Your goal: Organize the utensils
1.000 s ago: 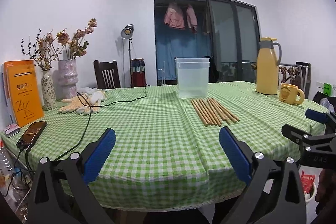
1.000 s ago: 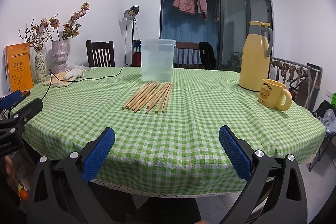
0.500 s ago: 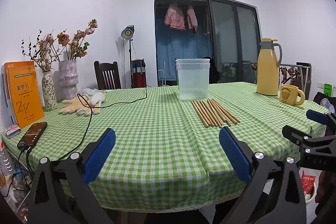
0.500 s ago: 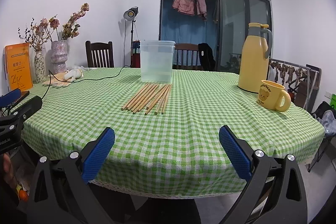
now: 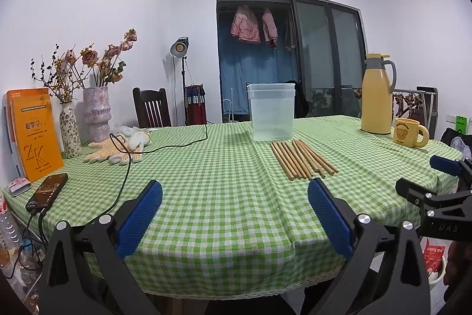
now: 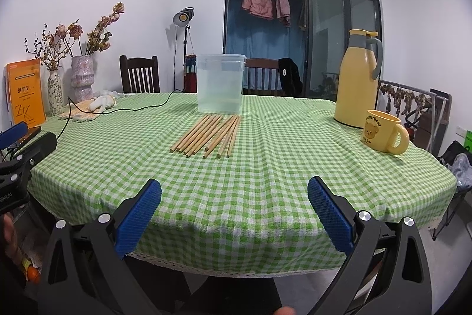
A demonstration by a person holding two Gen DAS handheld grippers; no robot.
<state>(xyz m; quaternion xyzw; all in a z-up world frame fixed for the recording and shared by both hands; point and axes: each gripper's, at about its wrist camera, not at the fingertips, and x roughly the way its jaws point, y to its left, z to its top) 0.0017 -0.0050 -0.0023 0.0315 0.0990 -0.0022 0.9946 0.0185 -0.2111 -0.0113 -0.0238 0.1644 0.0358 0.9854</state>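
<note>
Task looks barely begun, if at all. All the chopsticks [image 6: 208, 135] lie flat on the table [image 6: 280, 167] in one loose row w/ green check cloth under them, far tips pointing toward the clear plastic container [image 6: 220, 83], which stands upright just behind them, apparently touching or nearly so at the far ends; can't tell which. Container looks empty: nothing stands inside it in either view. Same row shows from the left wrist view, chopsticks [image 5: 302, 158] right of centre, container [image 5: 271, 111] behind. Left tongs [image 5: 234, 222] are released, blue pads wide apart, nothing between them, hovering off the near table edge, well apart from the sticks. Right tongs [image 6: 234, 220] likewise released and empty, also at the near edge, w/ the sticks straight ahead. So done: nothing that shows. Left: presumably every stick still has to be picked up and dropped into the container, prob. upright or leaning, one or a few at a time. Right tongs seem better lined up for the first grab since the near ends point roughly at them. Judgement only: thin round sticks lying side by side may roll or come up in pairs, so a pinch at the near ends wants care. Other stuff off to the sides, not in the way: yellow mug [image 6: 383, 132] and yellow thermos jug [image 6: 357, 78] on the right, vases w/ dried flowers [image 6: 79, 76], gloves [image 5: 116, 151], phone [image 5: 47, 192] on a cable at the left.
</note>
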